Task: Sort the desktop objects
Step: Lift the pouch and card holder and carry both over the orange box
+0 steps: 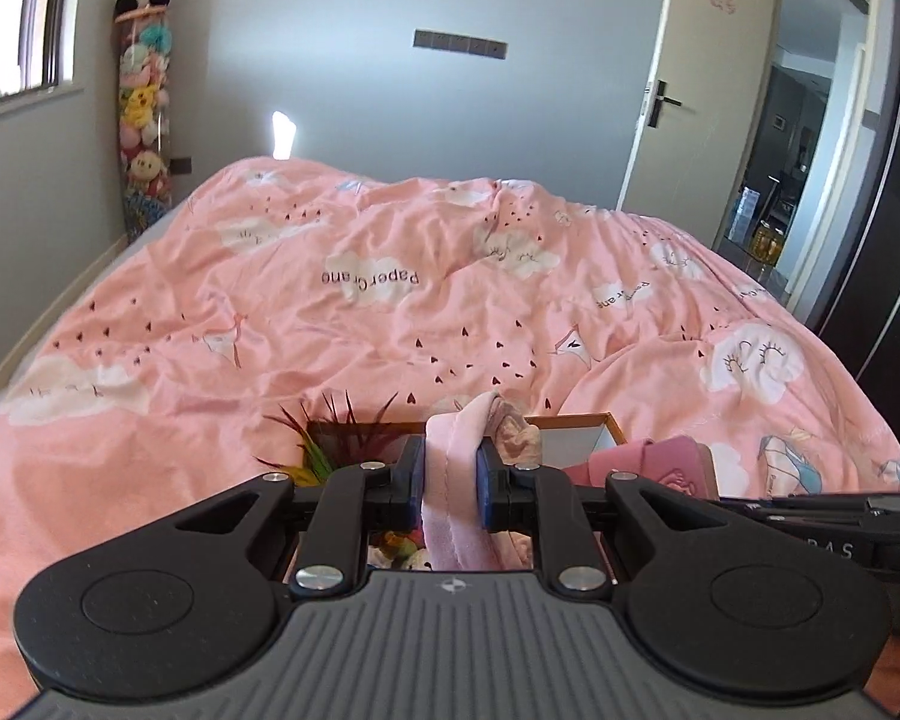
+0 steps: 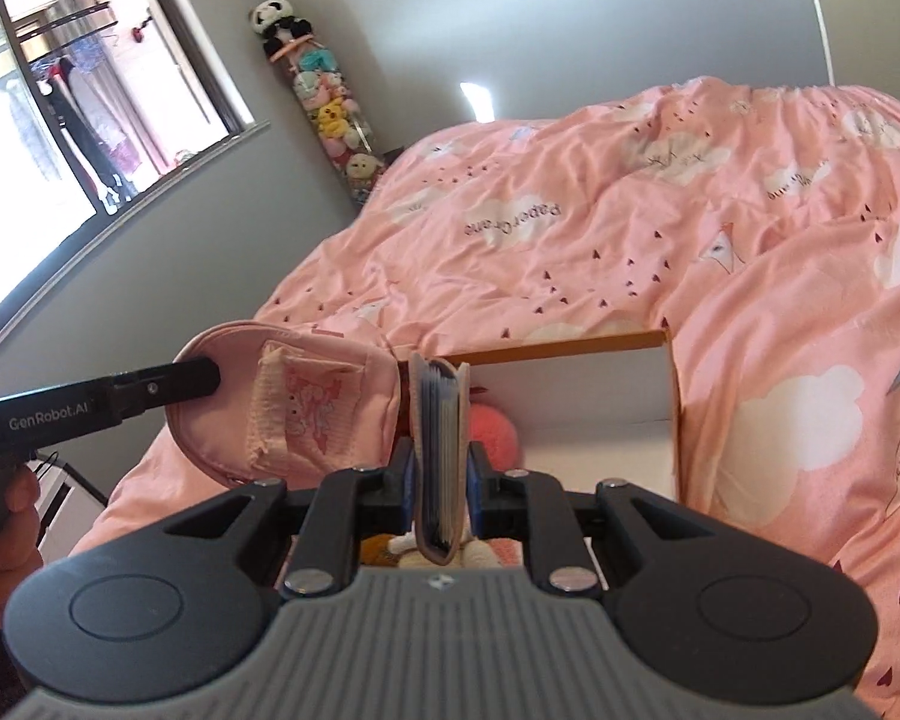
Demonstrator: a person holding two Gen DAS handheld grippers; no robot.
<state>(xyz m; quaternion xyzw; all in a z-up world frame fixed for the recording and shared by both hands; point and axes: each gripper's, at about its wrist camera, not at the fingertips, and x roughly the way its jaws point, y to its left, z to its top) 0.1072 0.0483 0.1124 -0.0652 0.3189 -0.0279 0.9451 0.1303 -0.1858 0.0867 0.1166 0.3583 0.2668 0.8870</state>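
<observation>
My left gripper [image 1: 450,468] is shut on the edge of a soft pink pouch [image 1: 453,510], which rises between its blue pads. From the right wrist view the pouch [image 2: 288,408] is oval with a cartoon print and hangs over the left end of an open cardboard box [image 2: 570,348]. My right gripper [image 2: 441,474] is shut on a small pink card holder [image 2: 441,420], held upright with its leaves showing, above the box. The left wrist view shows this card holder [image 1: 660,468] at the right, over the box [image 1: 576,420].
The box sits on a bed with a pink patterned quilt [image 1: 390,300]. Inside the box are a spiky artificial plant [image 1: 336,438], plush toys and a round coral-pink thing [image 2: 492,432]. A tall tube of plush toys [image 1: 141,120] stands in the corner. An open door [image 1: 690,90] is at the far right.
</observation>
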